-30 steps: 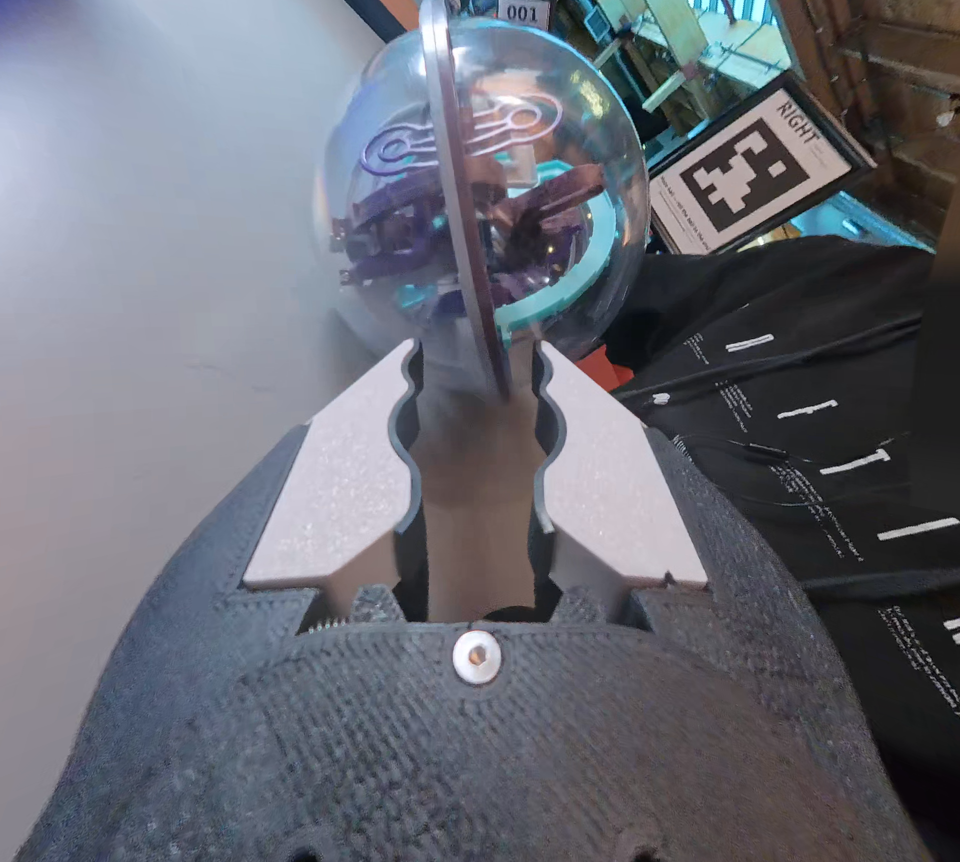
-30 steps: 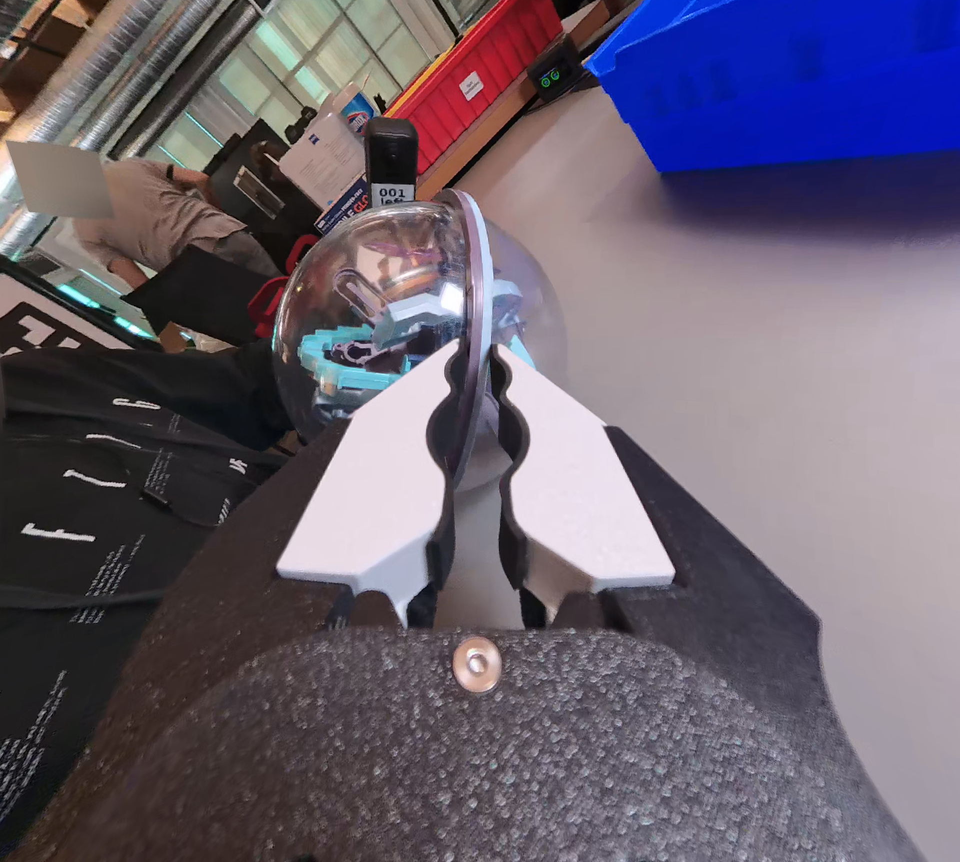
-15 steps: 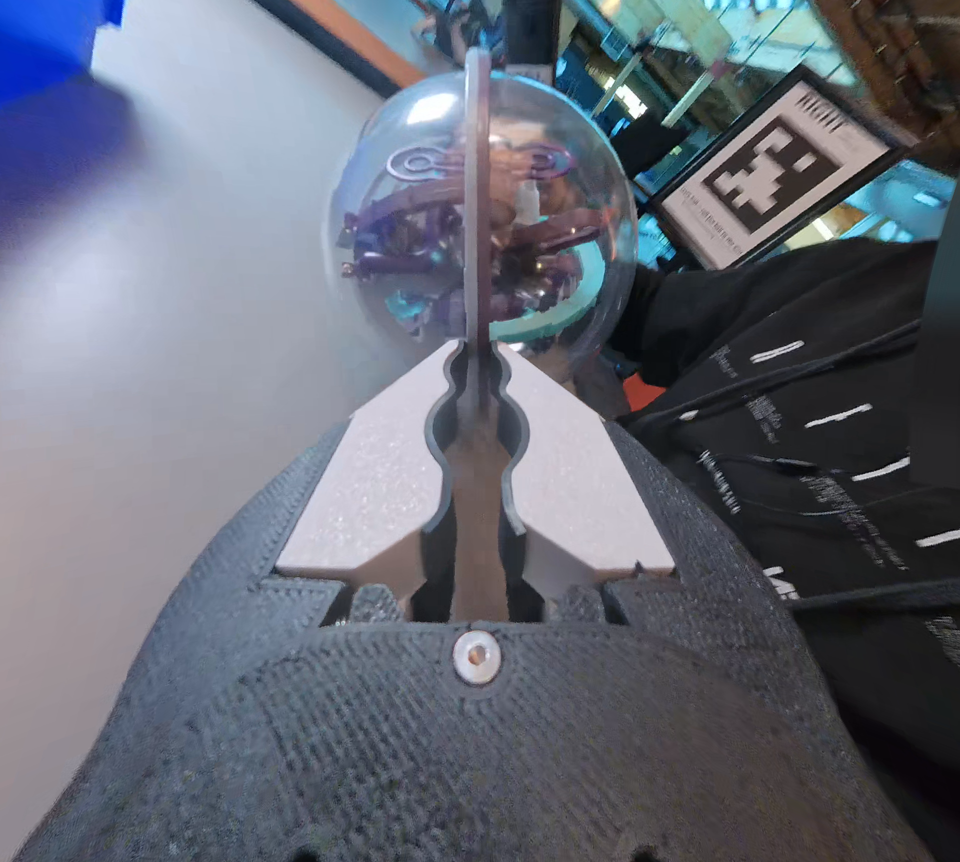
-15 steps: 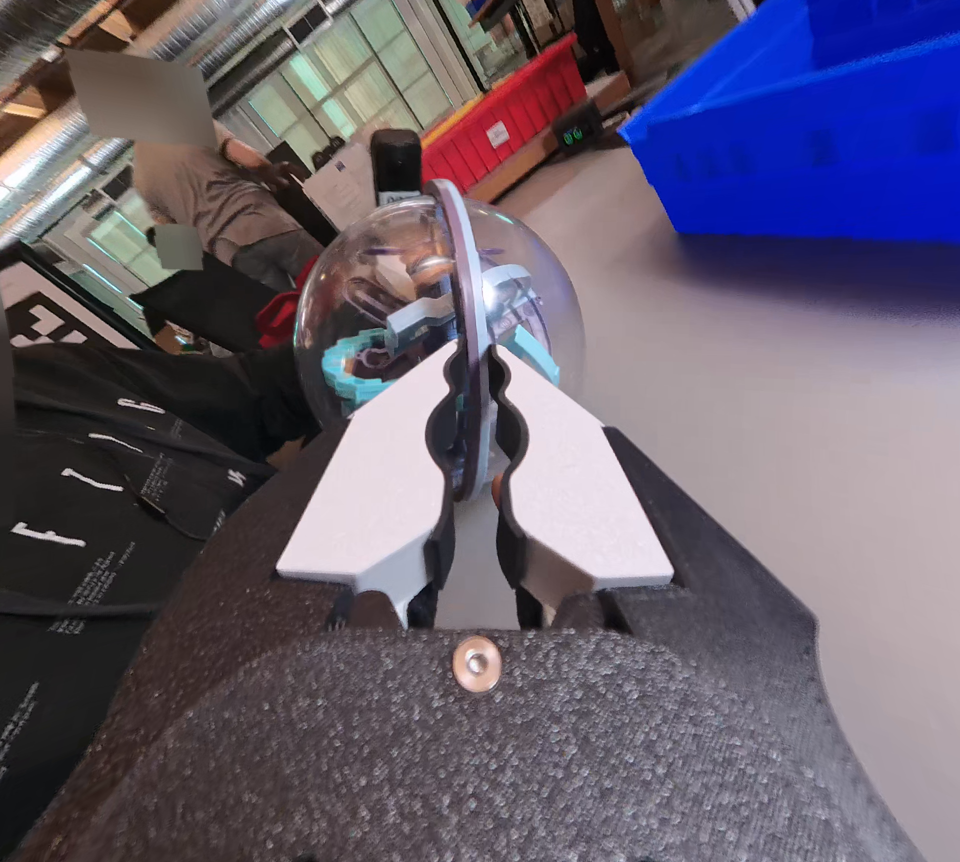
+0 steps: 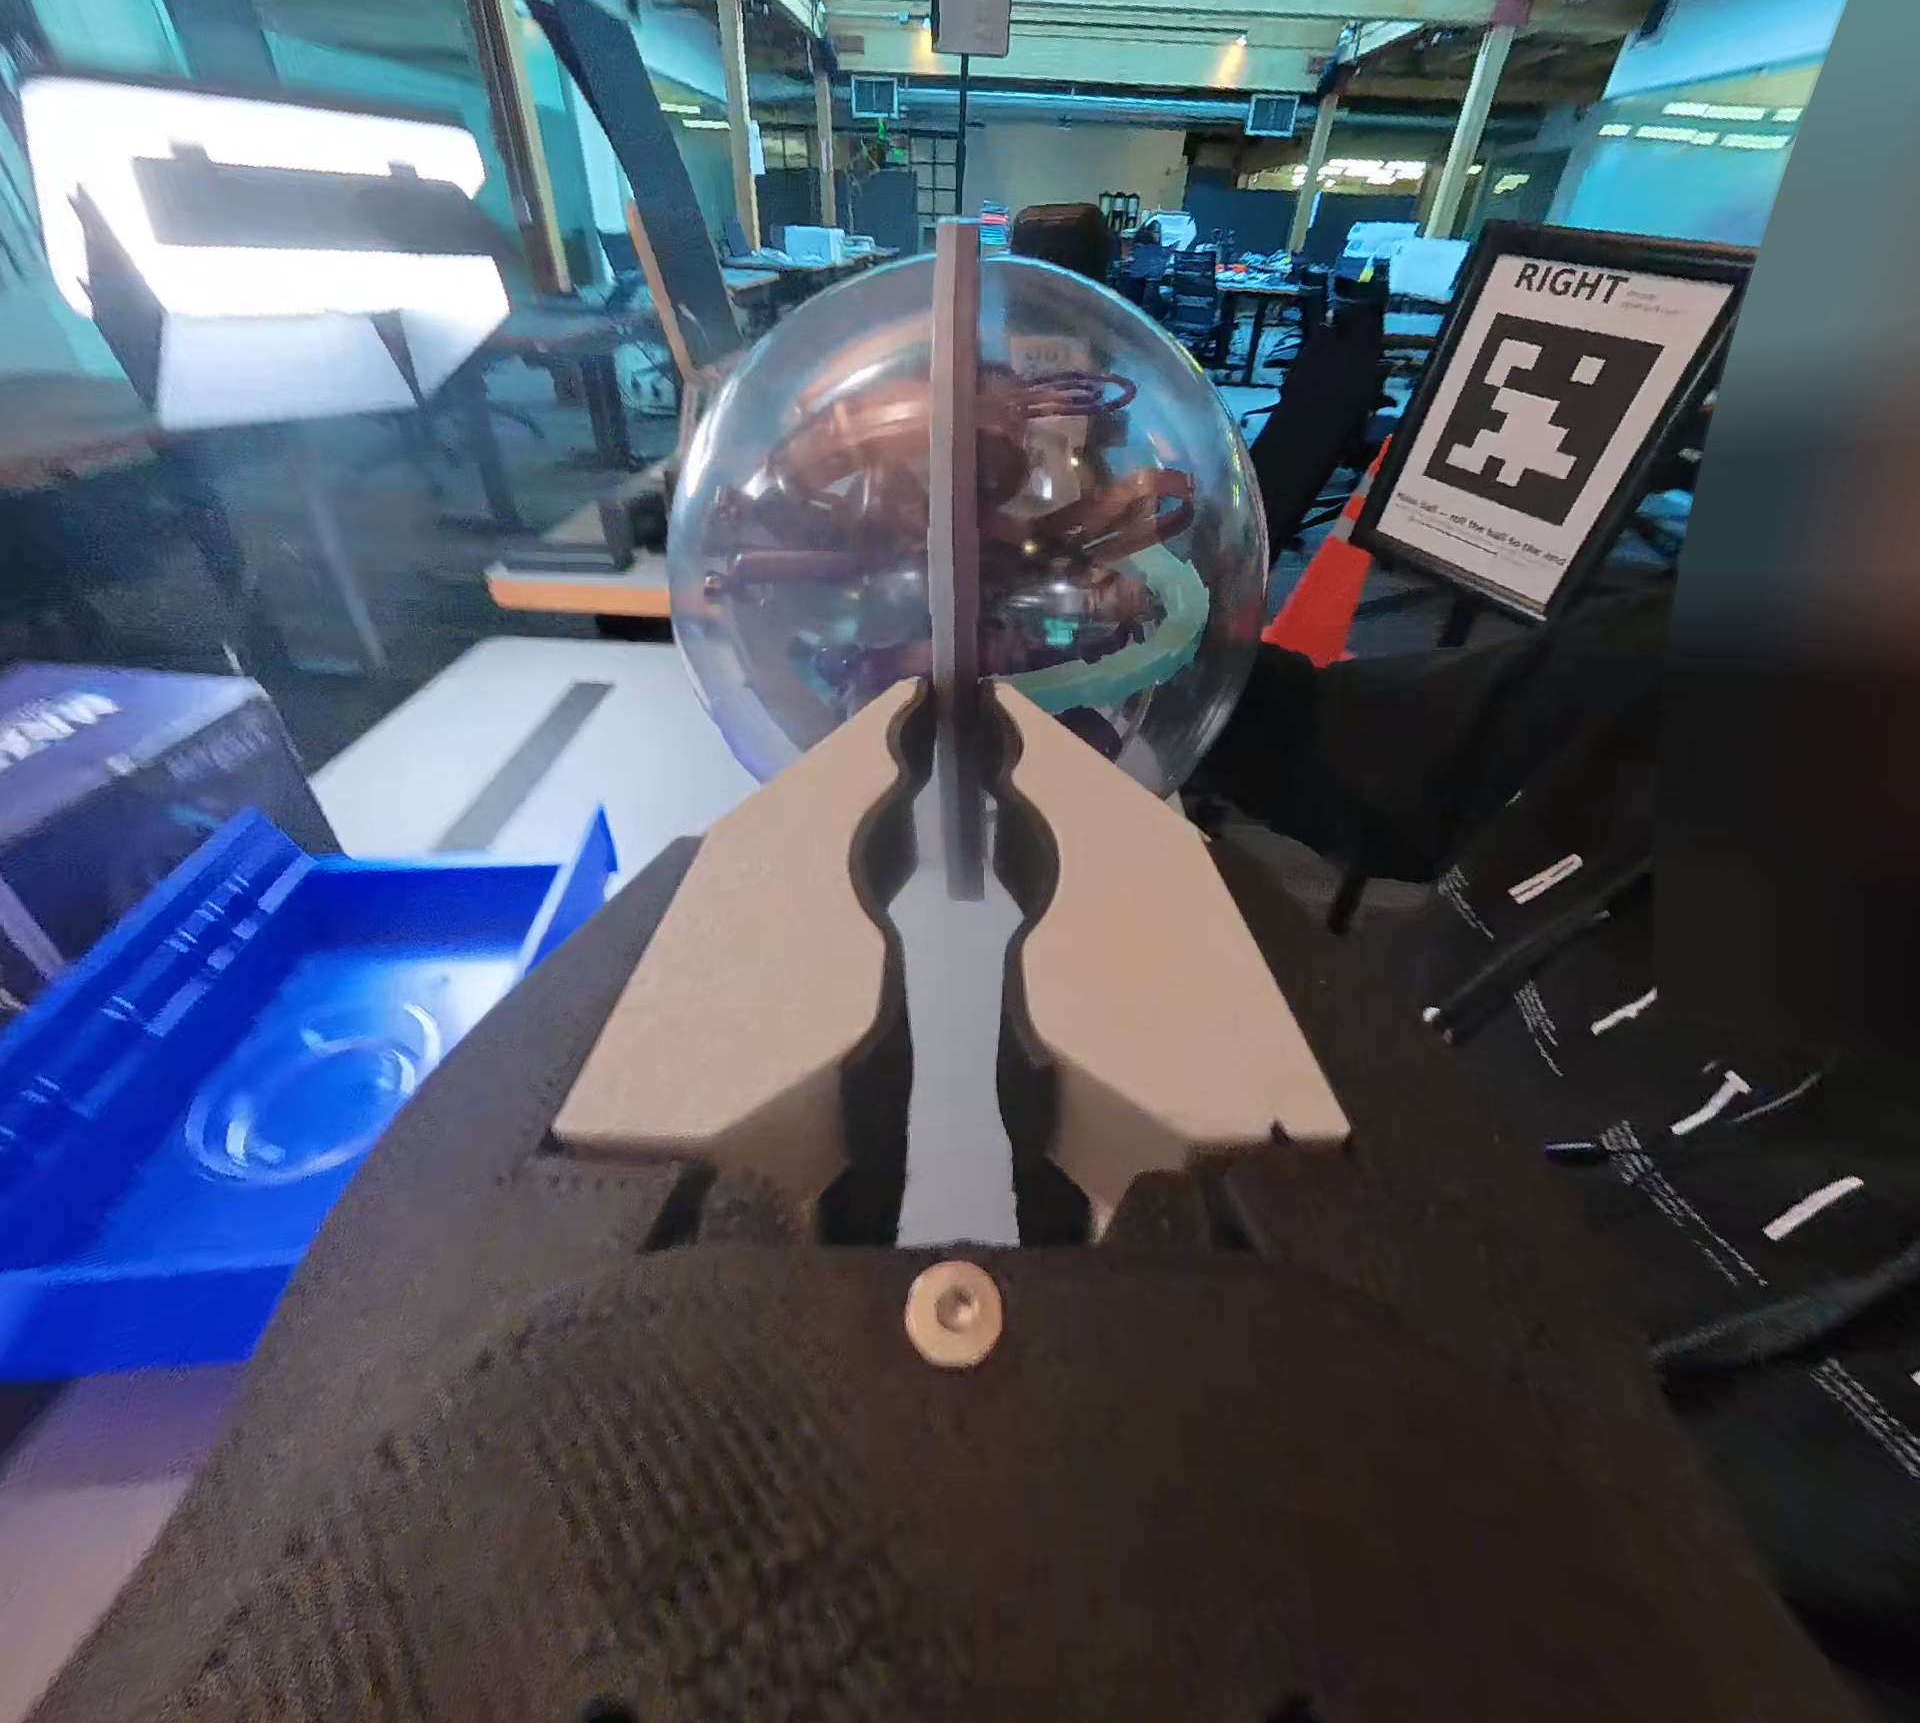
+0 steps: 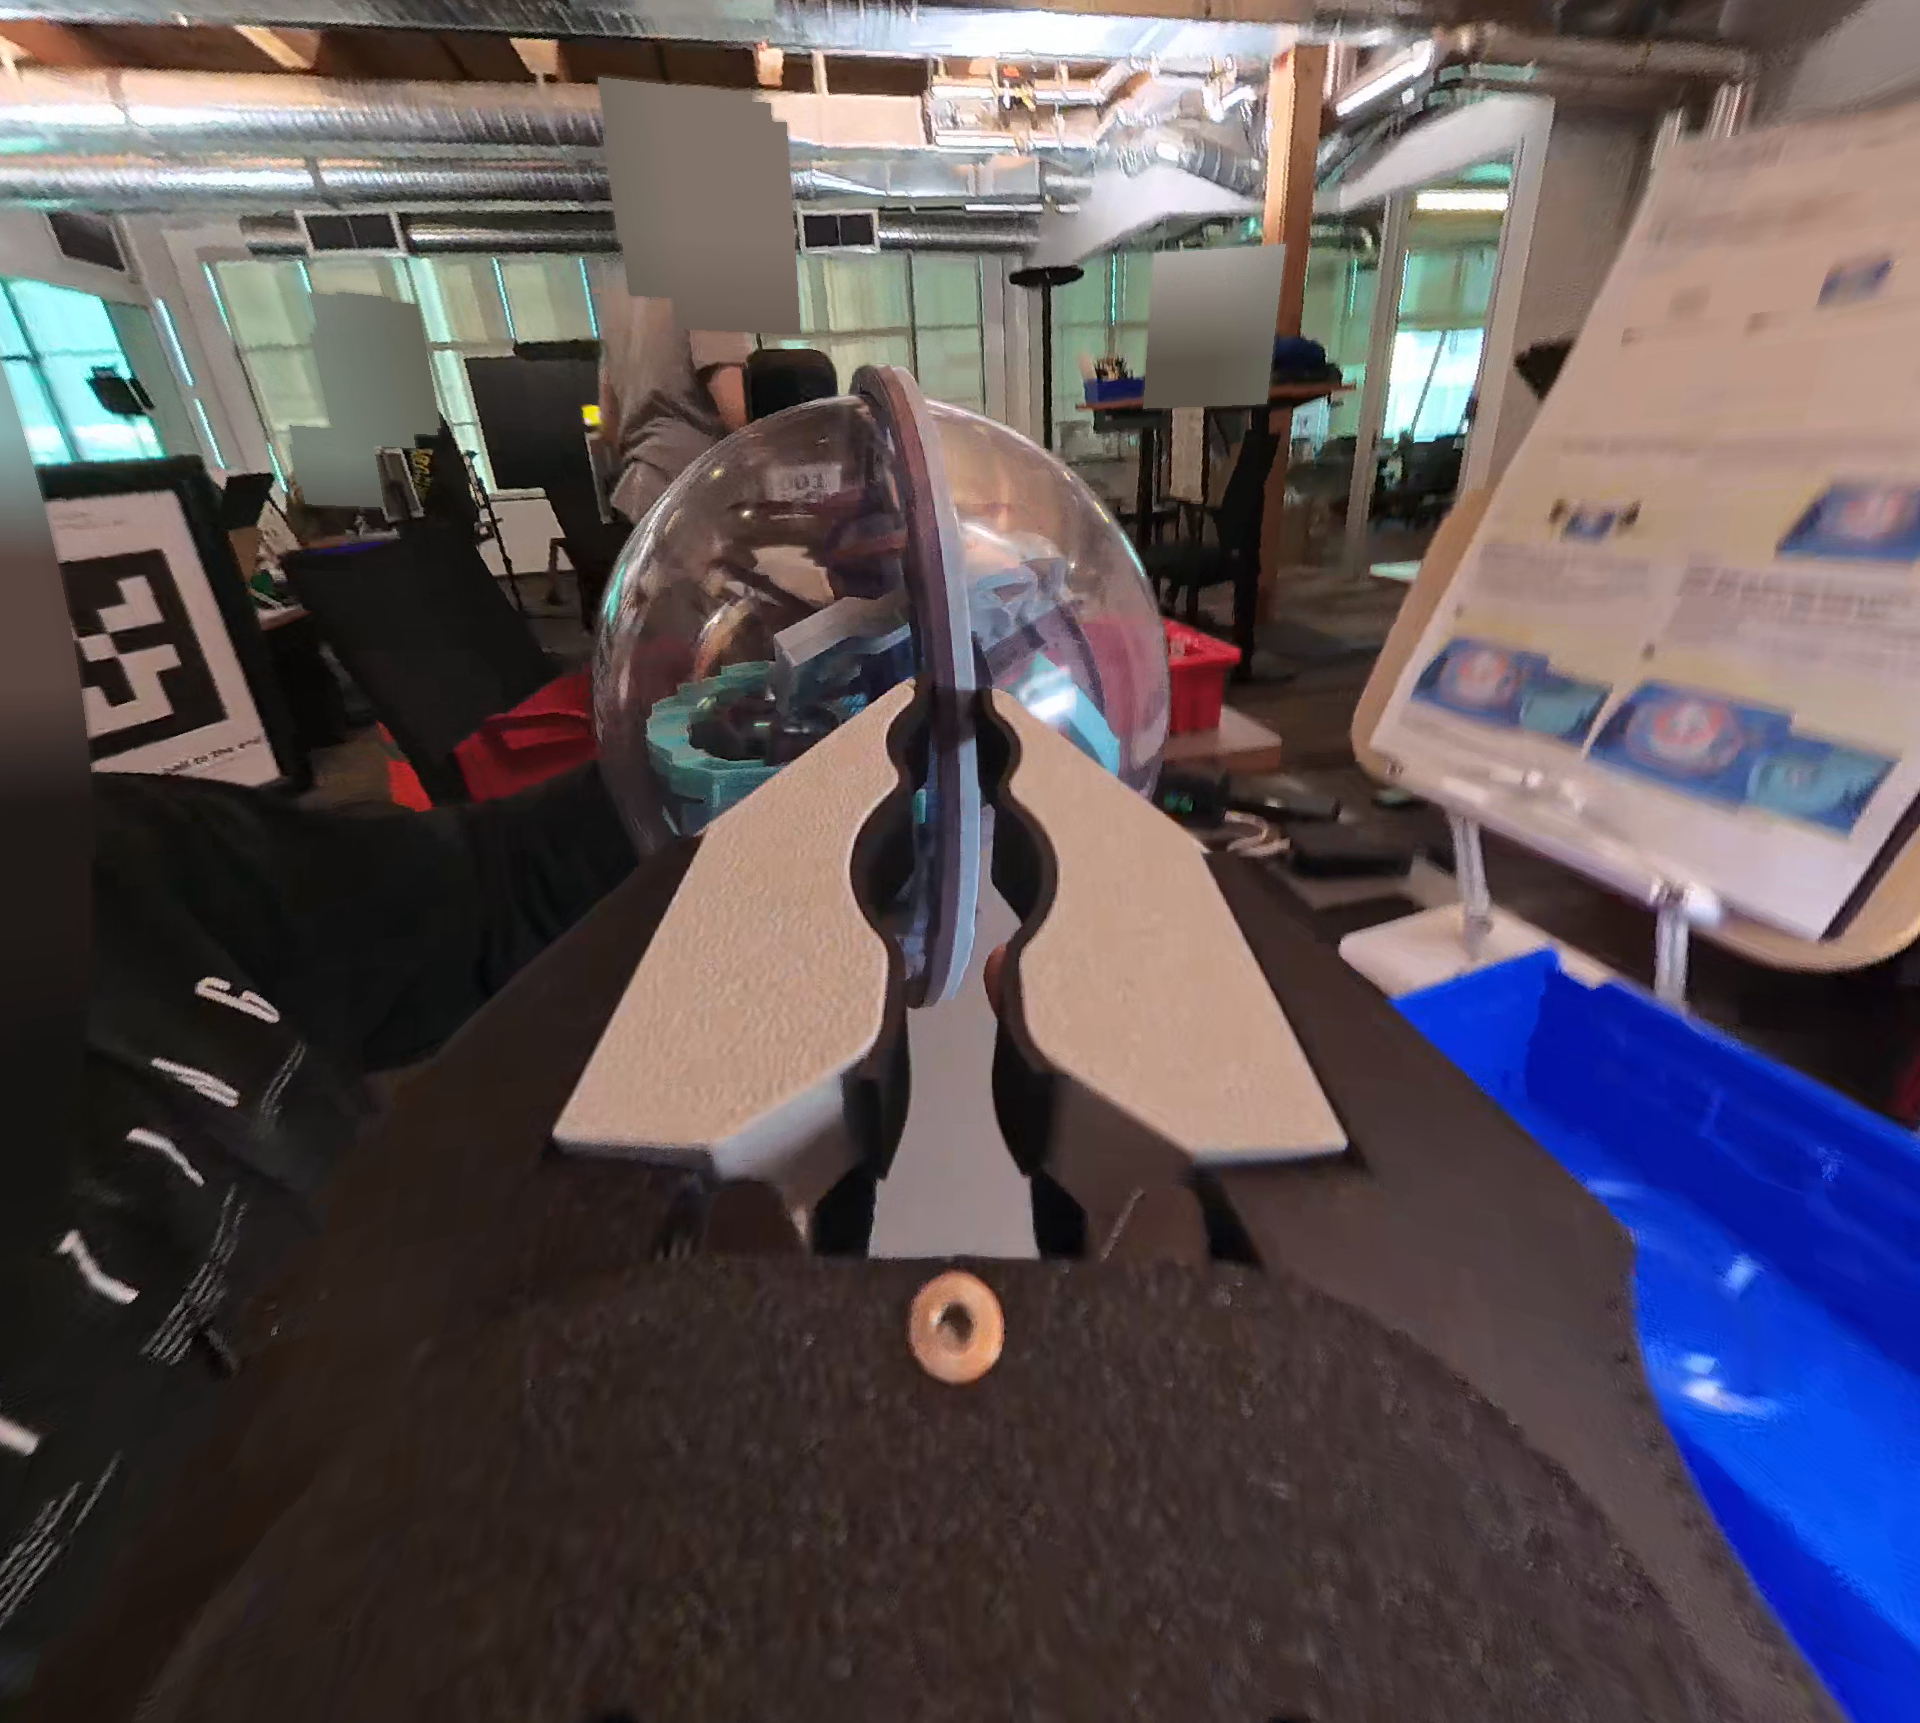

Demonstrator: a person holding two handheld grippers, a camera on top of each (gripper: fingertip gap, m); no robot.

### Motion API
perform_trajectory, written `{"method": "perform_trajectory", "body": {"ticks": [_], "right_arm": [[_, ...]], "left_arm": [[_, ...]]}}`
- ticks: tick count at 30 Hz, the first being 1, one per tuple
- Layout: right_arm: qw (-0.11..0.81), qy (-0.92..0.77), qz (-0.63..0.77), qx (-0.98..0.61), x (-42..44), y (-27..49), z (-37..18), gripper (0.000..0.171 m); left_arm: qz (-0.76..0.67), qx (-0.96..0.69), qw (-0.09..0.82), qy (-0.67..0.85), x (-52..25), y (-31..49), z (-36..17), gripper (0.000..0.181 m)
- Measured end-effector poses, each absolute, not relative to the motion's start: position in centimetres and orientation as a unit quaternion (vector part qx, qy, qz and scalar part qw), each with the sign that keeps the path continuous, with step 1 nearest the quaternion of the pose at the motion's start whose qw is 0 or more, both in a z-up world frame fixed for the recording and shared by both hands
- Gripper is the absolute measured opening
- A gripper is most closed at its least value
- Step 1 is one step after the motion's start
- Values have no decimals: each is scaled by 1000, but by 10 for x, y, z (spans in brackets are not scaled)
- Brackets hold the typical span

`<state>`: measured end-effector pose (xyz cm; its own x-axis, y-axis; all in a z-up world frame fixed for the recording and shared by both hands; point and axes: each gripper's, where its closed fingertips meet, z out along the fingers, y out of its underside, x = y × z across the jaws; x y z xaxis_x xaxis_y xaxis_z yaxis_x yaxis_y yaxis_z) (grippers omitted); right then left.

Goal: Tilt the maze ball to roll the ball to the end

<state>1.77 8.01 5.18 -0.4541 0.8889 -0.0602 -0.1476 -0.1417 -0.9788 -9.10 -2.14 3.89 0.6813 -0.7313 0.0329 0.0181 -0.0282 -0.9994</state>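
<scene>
- The worktop [image 5: 499, 738], pale grey, showed only in part at the lower left of the left wrist view, beyond a blue bin.
- The blue bin [image 5: 208, 1102], open-topped, sat at the lower left of the left wrist view, with a clear round item lying in it; a blue bin [image 6: 1714, 1206] also filled the lower right of the right wrist view.
- A tilted instruction board [image 6: 1683, 613] stood on a stand just behind the blue bin in the right wrist view.
- A framed black-and-white marker sign [image 5: 1538, 437] stood upright at the right of the left wrist view, with an orange cone [image 5: 1325, 593] just beside it.
- The maze ball [image 5: 966, 520], a clear sphere with brown, purple and teal tracks inside and a flat grey ring around its middle, was held up in the air between the two tools, clear of the worktop. The ring stood close to upright, edge-on to both cameras.
- The left tongs [image 5: 956, 717] were closed on the ring's edge at the sphere's near side.
- The right tongs [image 6: 951, 717] pinched the ring of the maze ball [image 6: 883, 593] from the opposite side.
- The small rolling ball inside could not be made out.
</scene>
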Motion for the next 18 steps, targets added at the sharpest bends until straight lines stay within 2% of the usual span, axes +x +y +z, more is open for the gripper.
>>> {"method": "perform_trajectory", "body": {"ticks": [8,18], "right_arm": [[479,-561,629,-247,46,34,149,5],[555,-579,574,-164,74,-6,189,5]], "left_arm": [[-206,-607,690,337,-67,-58,114,6],[-122,-551,731,385,-45,-90,152,7]]}}
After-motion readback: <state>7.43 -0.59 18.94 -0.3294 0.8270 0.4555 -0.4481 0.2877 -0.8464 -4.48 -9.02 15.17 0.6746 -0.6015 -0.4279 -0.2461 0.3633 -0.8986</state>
